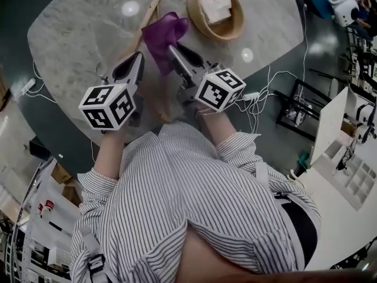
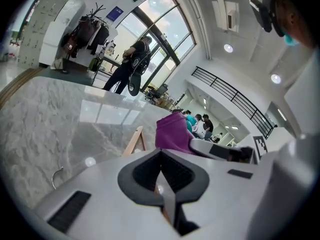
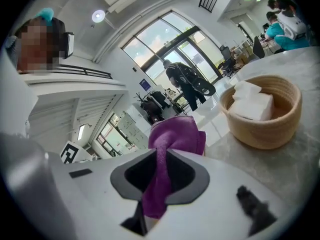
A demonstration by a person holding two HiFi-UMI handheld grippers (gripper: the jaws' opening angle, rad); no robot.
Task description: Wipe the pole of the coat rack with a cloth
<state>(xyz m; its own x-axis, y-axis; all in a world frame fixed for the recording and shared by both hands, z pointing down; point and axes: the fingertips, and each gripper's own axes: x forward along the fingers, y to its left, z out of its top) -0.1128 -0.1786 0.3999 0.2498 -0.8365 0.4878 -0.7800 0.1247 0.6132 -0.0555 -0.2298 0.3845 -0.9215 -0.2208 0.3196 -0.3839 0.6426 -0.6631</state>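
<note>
Head view: two hand-held grippers are held side by side over a marbled tabletop (image 1: pixel 76 28), both pointed away from the person's striped shirt (image 1: pixel 177 205). The right hand-held gripper (image 1: pixel 177 55) is clamped on a purple cloth (image 1: pixel 162 33), which is bunched up just beyond its tips. The same is shown in the right gripper view. The jaws of the right hand-held gripper (image 3: pixel 162 159) are closed on the cloth (image 3: pixel 175 136). A strand of it is drawn down between the dark pads, and the rest is puffed out ahead of them. A basket (image 3: pixel 265 131) is seen ahead and to the right of that gripper, set on the tabletop (image 3: pixel 295 174), with white folded pads (image 3: pixel 252 104) inside it. In the head view the basket (image 1: pixel 234 25) is found beyond the right gripper's tips and a little to the right, near the cloth.

The wooden pole (image 1: pixel 147 17) is laid slanting on the tabletop, ahead of the two grippers' tips and just left of the cloth. The left hand-held gripper (image 1: pixel 136 58) is set against it. In the left gripper view the jaws of the left hand-held gripper (image 2: pixel 161 156) are drawn together, and a sliver of wood is glimpsed between them. The pole (image 2: pixel 134 140) is seen running on ahead of the tips, slightly to the left. The cloth (image 2: pixel 172 133) is seen just to the right of the pole; whether the two touch cannot be told.
</note>
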